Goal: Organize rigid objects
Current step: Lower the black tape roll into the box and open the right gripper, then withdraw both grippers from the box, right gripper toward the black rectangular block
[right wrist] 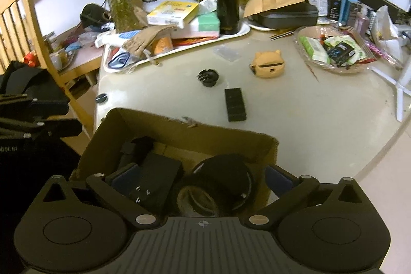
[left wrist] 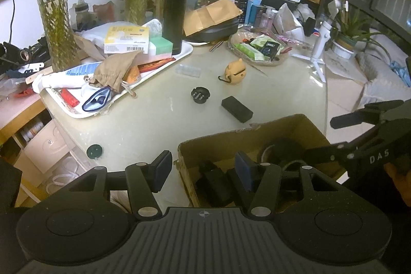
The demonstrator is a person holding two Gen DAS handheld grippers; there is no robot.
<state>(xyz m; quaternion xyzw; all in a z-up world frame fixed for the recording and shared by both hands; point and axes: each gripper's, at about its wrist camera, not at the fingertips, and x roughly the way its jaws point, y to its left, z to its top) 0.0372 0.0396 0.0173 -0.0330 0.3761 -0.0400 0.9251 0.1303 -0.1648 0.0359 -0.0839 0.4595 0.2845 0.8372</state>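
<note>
A cardboard box stands at the table's near edge. In it lie a black tape roll and black blocks. My right gripper is open wide over the roll, its left finger inside the box and its right finger outside the wall. My left gripper is open astride the box's left corner, pads clear of the wall. On the table beyond lie a black rectangular block, a black round plug, a yellow cat-shaped case and a dark green cap.
A white tray heaped with packets and a black flask fills the far left. A wicker basket of sachets sits far right. Glass vases with plants line the back. A wooden chair stands left of the table.
</note>
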